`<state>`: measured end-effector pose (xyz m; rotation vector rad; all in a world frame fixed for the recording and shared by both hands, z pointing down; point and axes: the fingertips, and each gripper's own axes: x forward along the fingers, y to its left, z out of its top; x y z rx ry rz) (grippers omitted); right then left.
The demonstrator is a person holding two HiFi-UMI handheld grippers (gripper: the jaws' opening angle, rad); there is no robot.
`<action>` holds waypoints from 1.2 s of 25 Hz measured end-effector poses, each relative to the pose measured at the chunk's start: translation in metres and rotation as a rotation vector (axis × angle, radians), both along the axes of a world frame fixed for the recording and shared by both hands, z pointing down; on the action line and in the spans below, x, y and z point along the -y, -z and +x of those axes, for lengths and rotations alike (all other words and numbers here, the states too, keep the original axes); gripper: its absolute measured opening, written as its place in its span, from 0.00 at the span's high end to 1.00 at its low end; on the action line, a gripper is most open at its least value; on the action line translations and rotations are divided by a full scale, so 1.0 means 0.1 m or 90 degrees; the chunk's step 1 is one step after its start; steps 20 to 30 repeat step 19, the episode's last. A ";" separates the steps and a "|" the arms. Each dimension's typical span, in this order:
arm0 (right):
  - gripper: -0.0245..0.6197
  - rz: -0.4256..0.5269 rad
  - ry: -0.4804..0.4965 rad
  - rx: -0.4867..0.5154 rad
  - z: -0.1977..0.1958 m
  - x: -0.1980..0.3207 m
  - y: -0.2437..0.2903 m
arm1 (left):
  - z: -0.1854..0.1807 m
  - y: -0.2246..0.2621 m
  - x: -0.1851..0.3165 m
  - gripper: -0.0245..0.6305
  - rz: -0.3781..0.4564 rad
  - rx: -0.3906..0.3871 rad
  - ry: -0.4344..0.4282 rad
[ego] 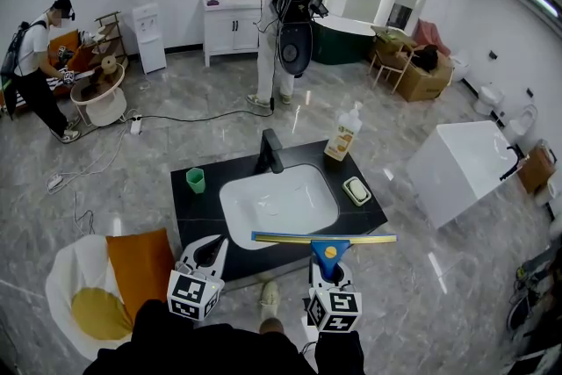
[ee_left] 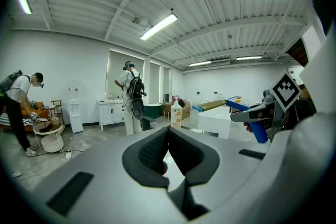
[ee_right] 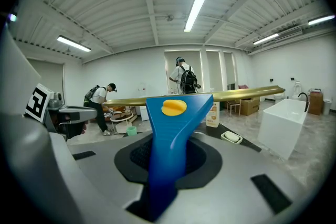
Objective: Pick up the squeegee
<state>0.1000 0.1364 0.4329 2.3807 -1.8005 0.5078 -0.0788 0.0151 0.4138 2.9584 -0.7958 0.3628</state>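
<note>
step: lift squeegee point(ego: 323, 239), lower centre | right gripper point(ego: 328, 270) clamped on handle | left gripper point(ego: 209, 250) closed, empty | tip: hold blade level, clear of sink point(ego: 279, 205)

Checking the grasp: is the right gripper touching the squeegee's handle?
Touching. In the right gripper view, the right gripper has its jaws closed on the blue handle of the squeegee, with no gap.
</note>
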 end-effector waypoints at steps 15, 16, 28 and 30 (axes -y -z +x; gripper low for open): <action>0.82 0.005 0.007 -0.004 -0.04 0.00 0.05 | -0.01 0.01 -0.01 0.93 0.000 -0.001 0.000; 0.82 0.005 0.007 -0.005 -0.04 0.00 0.05 | -0.01 0.02 -0.01 0.93 0.000 -0.001 0.000; 0.82 0.004 0.007 -0.005 -0.05 0.00 0.05 | -0.01 0.02 -0.02 0.93 0.000 -0.003 0.000; 0.82 0.004 0.007 -0.005 -0.05 0.00 0.05 | -0.01 0.02 -0.02 0.93 0.000 -0.003 0.000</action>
